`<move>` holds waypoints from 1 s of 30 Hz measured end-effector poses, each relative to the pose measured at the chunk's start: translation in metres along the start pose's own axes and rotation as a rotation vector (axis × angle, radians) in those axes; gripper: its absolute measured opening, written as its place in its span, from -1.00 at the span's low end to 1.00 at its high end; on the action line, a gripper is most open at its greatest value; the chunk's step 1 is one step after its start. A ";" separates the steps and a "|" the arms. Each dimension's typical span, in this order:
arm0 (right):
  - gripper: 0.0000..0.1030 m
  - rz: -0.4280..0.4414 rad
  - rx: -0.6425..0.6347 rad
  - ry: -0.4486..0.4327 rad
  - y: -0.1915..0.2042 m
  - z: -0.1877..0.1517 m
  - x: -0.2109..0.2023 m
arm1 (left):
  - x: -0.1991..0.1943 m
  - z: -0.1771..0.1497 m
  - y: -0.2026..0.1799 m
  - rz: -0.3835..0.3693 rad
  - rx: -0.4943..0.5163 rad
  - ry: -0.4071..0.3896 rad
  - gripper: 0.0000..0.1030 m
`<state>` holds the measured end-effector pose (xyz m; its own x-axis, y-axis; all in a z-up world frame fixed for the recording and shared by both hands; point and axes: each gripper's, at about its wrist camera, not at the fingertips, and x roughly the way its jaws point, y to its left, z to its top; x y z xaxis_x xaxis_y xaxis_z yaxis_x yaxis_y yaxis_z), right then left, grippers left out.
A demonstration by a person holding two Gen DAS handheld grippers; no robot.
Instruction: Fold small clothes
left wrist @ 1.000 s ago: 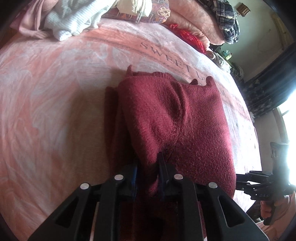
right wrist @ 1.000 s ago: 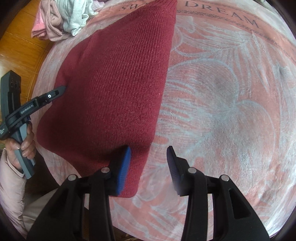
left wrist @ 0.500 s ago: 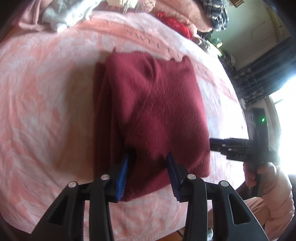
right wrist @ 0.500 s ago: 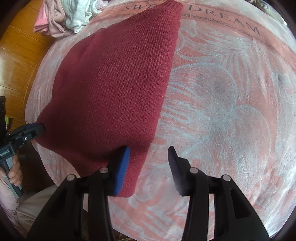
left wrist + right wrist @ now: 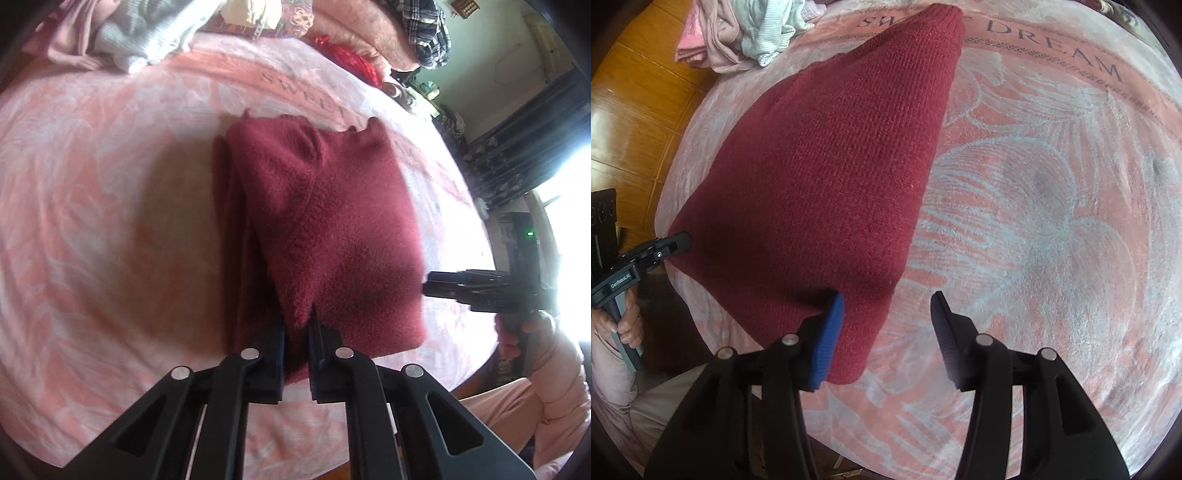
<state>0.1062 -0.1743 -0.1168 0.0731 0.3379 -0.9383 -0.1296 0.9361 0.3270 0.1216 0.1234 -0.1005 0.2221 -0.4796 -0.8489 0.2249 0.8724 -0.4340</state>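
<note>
**Left wrist and right wrist views: folded knit on a bed blanket**

Left wrist view, item one: maroon sweater (image 5: 325,229), a fuzzy fine-ribbed knit, folded into a layered rectangle with stacked edges showing along its left side. It lies flat on the pink blanket (image 5: 110,221), a plush cover with pale leaf outlines and woven lettering near its far edge.

Item two: left hand-held gripper (image 5: 297,332), black jaws with blue ridged pads, pressed together and pinching a fold of the sweater's near edge; the cloth stands up between the pads.

Item three: right hand-held gripper (image 5: 888,325), seen in the right wrist view. Its jaws are opening. The blue left pad rests over the sweater's near right corner, the dark right pad hangs over bare blanket, and the corner lies between them unpinched. In the left wrist view the same tool (image 5: 480,288) reaches in level from the right, its tip at the sweater's right edge, held by a hand in a pale pink sleeve (image 5: 554,369).

Item four: heap of clothes (image 5: 140,37), soft pale green and pink knits, at the blanket's far left corner, well apart from the sweater. Plaid cloth (image 5: 428,29) is piled farther right.
</note>
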 end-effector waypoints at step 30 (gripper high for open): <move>-0.08 -0.043 -0.029 0.002 0.027 -0.021 0.010 | 0.035 0.005 -0.008 0.053 0.047 0.039 -0.20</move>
<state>0.0830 -0.1479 -0.1200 0.0776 0.2973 -0.9516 -0.1553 0.9465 0.2830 0.1327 0.0988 -0.1251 0.1984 -0.4278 -0.8819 0.2586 0.8907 -0.3739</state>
